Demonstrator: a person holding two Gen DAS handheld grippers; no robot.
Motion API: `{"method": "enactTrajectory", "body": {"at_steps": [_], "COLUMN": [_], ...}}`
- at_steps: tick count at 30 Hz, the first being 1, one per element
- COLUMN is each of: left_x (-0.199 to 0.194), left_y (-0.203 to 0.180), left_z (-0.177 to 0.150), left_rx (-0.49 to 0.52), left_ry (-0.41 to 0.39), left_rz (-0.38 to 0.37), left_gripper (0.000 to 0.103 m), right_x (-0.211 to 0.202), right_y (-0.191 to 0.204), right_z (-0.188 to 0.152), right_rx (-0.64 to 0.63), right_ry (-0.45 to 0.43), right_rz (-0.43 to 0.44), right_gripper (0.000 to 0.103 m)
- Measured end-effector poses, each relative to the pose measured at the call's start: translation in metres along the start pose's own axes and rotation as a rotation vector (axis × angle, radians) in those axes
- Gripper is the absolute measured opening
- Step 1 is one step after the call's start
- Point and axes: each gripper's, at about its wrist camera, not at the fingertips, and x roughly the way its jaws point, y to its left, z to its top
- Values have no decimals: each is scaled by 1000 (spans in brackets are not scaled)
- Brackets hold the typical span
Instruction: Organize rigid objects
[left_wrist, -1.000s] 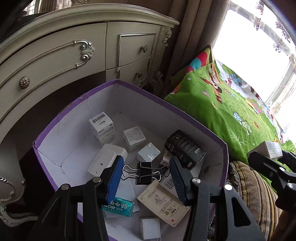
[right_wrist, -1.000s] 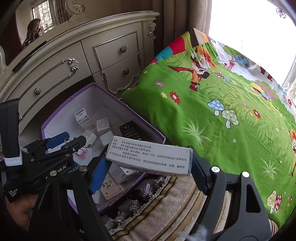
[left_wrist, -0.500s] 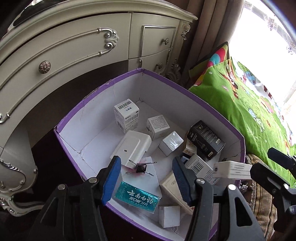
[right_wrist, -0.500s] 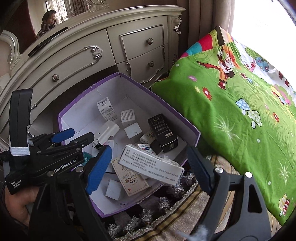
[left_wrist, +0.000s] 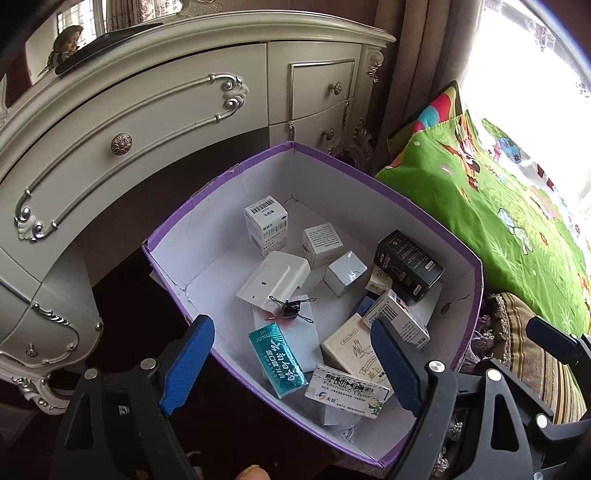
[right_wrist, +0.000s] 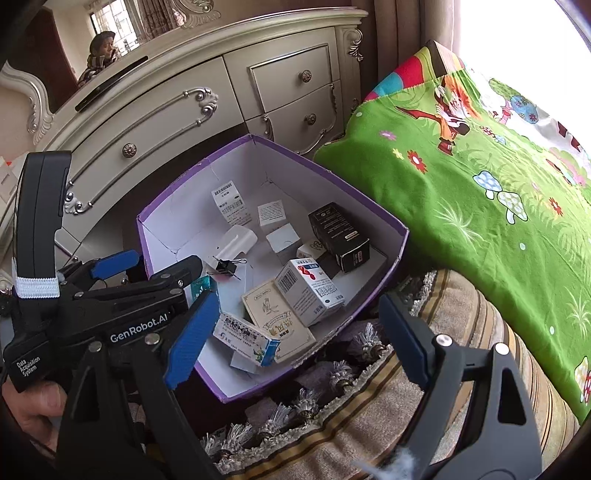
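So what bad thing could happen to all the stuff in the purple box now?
The long white box leans on other boxes near the purple box's low front edge, so a bump might tip it out. The black clip is small and could get buried under the loose boxes. Both the left gripper and right gripper are open and empty.

In the left wrist view, the right finger of the left gripper (left_wrist: 291, 363) covers the lower corner of the beige carton (left_wrist: 351, 349) and one end of the long white cream box (left_wrist: 347, 390). The purple box (left_wrist: 476, 291) has its near corner cut by the bottom edge. In the right wrist view, the left gripper's body hides most of the teal box (right_wrist: 201, 288). Print on the barcode-labelled white carton (right_wrist: 229, 203) at upper centre is too small to read.
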Motion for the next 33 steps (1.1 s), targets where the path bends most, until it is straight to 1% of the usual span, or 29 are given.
{"method": "enactTrajectory", "body": {"at_steps": [1, 4, 9, 11, 15, 18, 21, 26, 33], "left_x": [-2, -7, -17, -26, -43, -44, -38, -31, -31], "left_y": [0, 2, 9, 13, 9, -2, -7, -12, -11], "left_z": [0, 2, -4, -10, -15, -13, -11, -15, -15], "left_rx": [-5, -14, -16, -20, -3, 23, 28, 36, 30], "left_ry": [4, 8, 23, 27, -20, -53, -48, -23, -22], "left_rz": [6, -10, 26, 21, 17, 44, 47, 54, 53], "left_gripper": [91, 91, 91, 91, 92, 92, 92, 92, 92], "right_x": [-3, -8, -11, -12, -15, -15, -13, -1, -1], "right_y": [1, 2, -4, -7, -12, -19, -26, -33, -33], "right_z": [0, 0, -3, -4, -6, -7, -8, -11, -12], "right_rx": [-4, -17, -14, -13, -14, 12, 37, 68, 68], "right_ry": [-13, -32, -39, -43, -53, -51, -42, -1, 3], "right_rz": [-9, -39, -69, -84, -107, -103, -87, -77, -77], "right_gripper": [91, 91, 91, 92, 92, 92, 92, 92, 92]}}
